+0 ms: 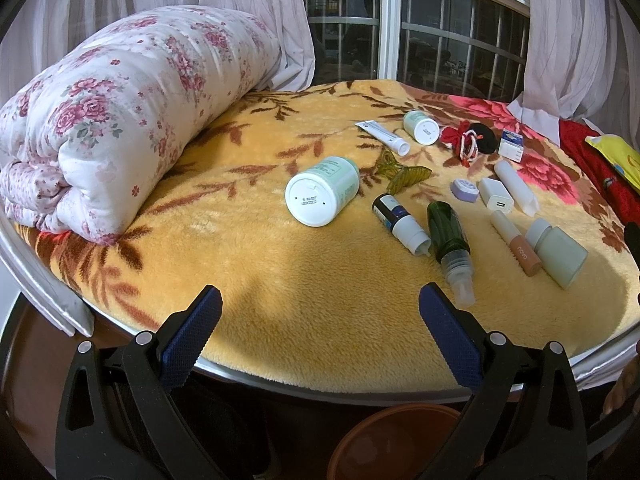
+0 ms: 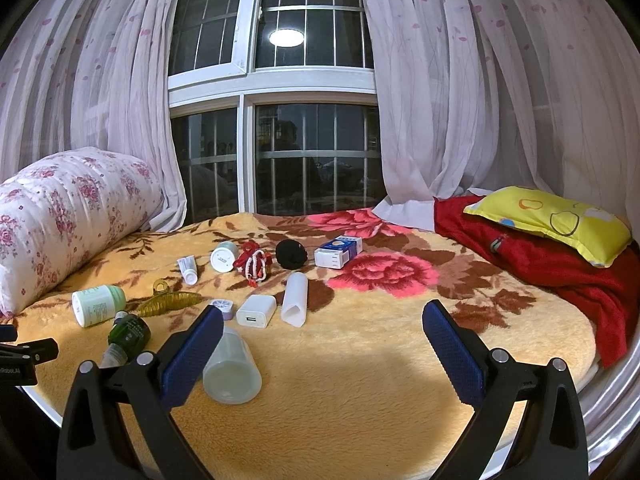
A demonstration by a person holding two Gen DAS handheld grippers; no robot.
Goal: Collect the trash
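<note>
Trash (image 1: 322, 192) — bottles and tubes lying sideways on the plush blanket (image 1: 304, 304) — could be rolled away if nudged by either spread, empty gripper (image 1: 320, 316) (image 2: 322, 336) before being pinched squarely.

Bottles (image 1: 322, 193) scattered on yellow blanket (image 1: 280, 280), left gripper (image 1: 320, 304) fingers (image 1: 192, 332) apart

The left wrist view looks from just off the bed's near edge, angled down across the yellow floral fleece blanket (image 1: 304, 312) toward the window. The right wrist view sits further right, facing the same window more level. Both share the white USB charger block (image 1: 496, 200) (image 2: 256, 311).
</note>
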